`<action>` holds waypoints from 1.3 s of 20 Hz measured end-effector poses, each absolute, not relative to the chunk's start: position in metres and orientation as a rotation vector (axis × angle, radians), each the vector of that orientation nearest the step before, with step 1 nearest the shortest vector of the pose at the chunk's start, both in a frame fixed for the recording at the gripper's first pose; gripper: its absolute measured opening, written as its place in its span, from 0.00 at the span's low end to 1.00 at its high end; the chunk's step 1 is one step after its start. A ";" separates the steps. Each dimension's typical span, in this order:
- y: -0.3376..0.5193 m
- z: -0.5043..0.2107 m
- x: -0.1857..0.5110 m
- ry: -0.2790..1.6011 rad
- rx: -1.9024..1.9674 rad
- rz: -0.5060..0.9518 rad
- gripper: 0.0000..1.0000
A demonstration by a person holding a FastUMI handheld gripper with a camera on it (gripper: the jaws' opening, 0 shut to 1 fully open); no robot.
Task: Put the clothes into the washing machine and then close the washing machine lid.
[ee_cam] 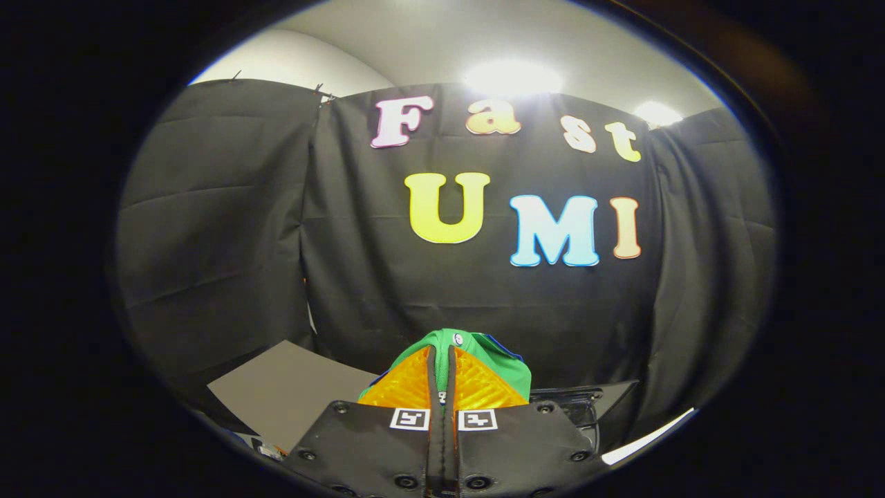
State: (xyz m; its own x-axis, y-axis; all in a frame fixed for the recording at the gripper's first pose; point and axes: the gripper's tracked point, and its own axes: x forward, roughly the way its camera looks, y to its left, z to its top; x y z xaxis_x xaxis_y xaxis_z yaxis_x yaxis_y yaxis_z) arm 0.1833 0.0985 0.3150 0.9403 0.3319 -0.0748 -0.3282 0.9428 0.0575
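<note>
Bunching at the fingertips, a green garment (462, 349) with a blue edge and a small round badge sits pinched in the hand-held gripper (442, 373), whose fingers are pressed nearly together on the cloth. Garment held aloft before the black booth wall. Grey flat panel (290, 391) at 9 o'clock of the fingers; dark appliance part (584, 401) at 3 o'clock, white edge (650, 437) beyond it.

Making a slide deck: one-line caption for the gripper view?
Tongs shut on a green garment, held up before the booth's black cloth wall.
</note>
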 end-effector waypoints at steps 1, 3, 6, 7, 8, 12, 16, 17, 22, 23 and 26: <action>0.087 0.314 0.186 0.088 0.049 0.321 0.01; 0.063 0.312 0.190 0.091 0.054 0.288 0.01; 0.037 0.306 0.196 0.103 0.062 0.251 0.01; 0.030 0.304 0.197 0.107 0.061 0.240 0.01; 0.022 0.301 0.199 0.111 0.058 0.228 0.01; 0.002 0.288 0.203 0.131 0.062 0.202 0.01; -0.009 0.270 0.210 0.160 0.061 0.191 0.01; -0.010 0.264 0.211 0.170 0.059 0.189 0.01; -0.012 0.235 0.216 0.222 0.051 0.198 0.01; -0.014 0.226 0.217 0.235 0.048 0.198 0.01; -0.017 0.199 0.220 0.273 0.053 0.208 0.01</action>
State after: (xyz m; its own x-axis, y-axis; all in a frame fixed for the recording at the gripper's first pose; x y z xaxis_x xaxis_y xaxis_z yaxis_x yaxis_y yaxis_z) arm 0.2196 -0.0165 0.1993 0.9416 0.2108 -0.2625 -0.1965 0.9773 0.0797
